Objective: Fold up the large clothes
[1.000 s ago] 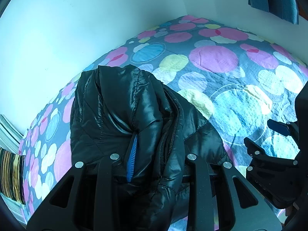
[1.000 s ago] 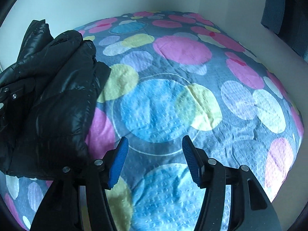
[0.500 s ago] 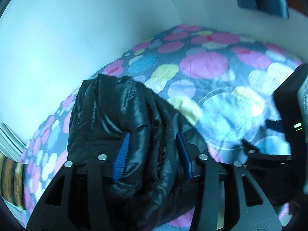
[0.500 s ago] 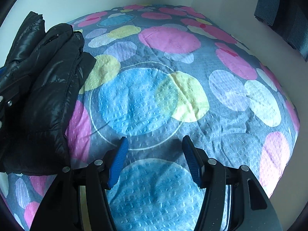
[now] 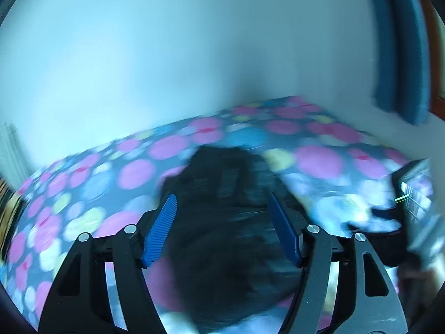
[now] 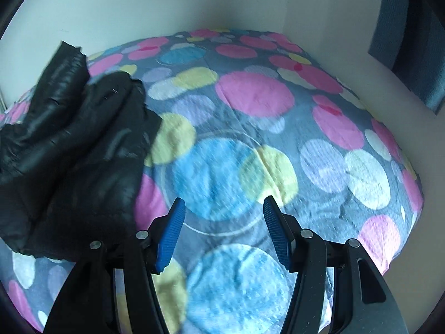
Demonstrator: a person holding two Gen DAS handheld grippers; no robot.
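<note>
Item: black puffer jacket (image 6: 75,150), bunched in a rough bundle on the polka-dot bedspread (image 6: 250,144), toward the wall side of the bed. Position relative to your tools: it lies directly ahead of and beneath your left gripper (image 5: 222,222), whose blue pads (image 5: 160,229) stand wide apart with the dark fabric showing between and below them; nothing is pinched, so count that gripper as spread and empty. Your right gripper (image 6: 224,232) is likewise spread wide and empty, hanging over bare bedspread above a large blue dot, with the jacket off to its left and the nearest hem just beside its left finger base. Nearer hand: the left, by a clear margin. Long axis: in the right wrist view the bundle runs from the near left edge of the frame up and away toward the white wall (image 6: 139,5), with a stiff flap of fabric standing up at its far end. Any next grasp probably turns on that axis, the left taking the near part and the right reaching across to the left for the edge facing it. View notes: the left wrist view is heavily blurred, so seams, zip and edges cannot be read there; it does show the other tool's dark body at its right border. The right wrist view is sharper and gives the jacket's outline, sheen and quilting, but not the left gripper.
</note>
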